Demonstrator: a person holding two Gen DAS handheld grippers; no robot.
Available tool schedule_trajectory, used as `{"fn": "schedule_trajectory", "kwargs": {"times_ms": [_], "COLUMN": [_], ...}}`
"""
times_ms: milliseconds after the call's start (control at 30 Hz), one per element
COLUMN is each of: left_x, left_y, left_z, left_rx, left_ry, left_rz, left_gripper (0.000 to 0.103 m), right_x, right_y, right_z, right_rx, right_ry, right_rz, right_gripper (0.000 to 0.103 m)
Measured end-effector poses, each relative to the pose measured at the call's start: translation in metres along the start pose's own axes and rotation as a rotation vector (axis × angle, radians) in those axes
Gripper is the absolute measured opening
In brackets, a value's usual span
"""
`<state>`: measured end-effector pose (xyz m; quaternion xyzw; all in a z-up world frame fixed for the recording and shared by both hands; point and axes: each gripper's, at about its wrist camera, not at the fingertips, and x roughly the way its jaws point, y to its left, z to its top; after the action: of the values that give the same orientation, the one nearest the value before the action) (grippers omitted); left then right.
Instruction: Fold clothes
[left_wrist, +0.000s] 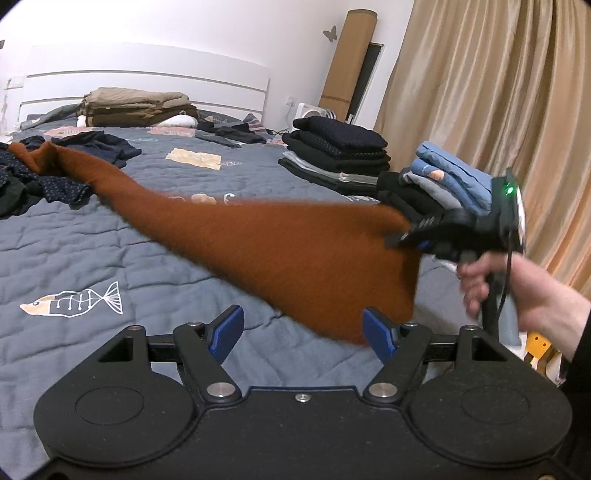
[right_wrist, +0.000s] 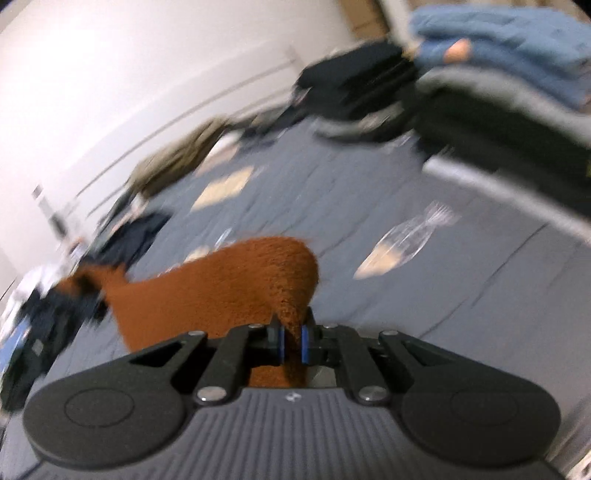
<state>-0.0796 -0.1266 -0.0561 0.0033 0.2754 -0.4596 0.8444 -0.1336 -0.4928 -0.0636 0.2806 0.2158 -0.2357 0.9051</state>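
A rust-brown fuzzy garment (left_wrist: 280, 243) stretches across the grey quilted bed (left_wrist: 110, 258), from a dark clothes heap at the left to my right gripper (left_wrist: 402, 232). My right gripper (right_wrist: 291, 341) is shut on one end of the garment (right_wrist: 221, 291) and holds it above the bed. My left gripper (left_wrist: 303, 332) is open and empty, its blue pads (left_wrist: 227, 330) spread just below the hanging lower edge of the garment. The right wrist view is motion-blurred.
Folded stacks stand on the bed: dark clothes (left_wrist: 340, 151), blue and grey clothes (left_wrist: 454, 181), and tan and brown ones (left_wrist: 140, 107) by the headboard. Loose dark clothes (left_wrist: 40, 177) lie at the left. Beige curtains (left_wrist: 498, 110) hang at the right.
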Motion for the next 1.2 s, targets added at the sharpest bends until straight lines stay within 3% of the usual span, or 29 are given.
{"fn": "schedule_trajectory", "kwargs": {"times_ms": [333,500,700,767,1033,1200], "left_x": [0.006,0.01,0.011,0.012,0.013,0.014], "left_y": [0.002,0.002,0.002,0.001,-0.002,-0.002], "left_z": [-0.002,-0.003,-0.002,-0.002,-0.003,-0.002], "left_rx": [0.004,0.007,0.005,0.005,0.005,-0.005], "left_ry": [0.013,0.02,0.022,0.024,0.026,0.026], "left_rz": [0.01,0.014,0.015,0.014,0.005,0.005], "left_gripper": [0.07,0.07,0.07,0.07,0.07,0.07], "right_x": [-0.013,0.018,-0.008,-0.009,-0.008,0.012], "right_y": [-0.061,-0.082,-0.067,-0.058,-0.021,0.008], "right_z": [0.049,0.043,0.043,0.041,0.031,0.018], "right_rx": [0.041,0.045,-0.045,-0.046,-0.047,-0.089], "right_ry": [-0.21,0.015,0.02,0.03,0.069,0.119], "right_rz": [-0.236,-0.257,-0.273,-0.224,-0.02,0.085], "right_gripper": [0.008,0.013,0.037,0.045,0.057,0.059]}}
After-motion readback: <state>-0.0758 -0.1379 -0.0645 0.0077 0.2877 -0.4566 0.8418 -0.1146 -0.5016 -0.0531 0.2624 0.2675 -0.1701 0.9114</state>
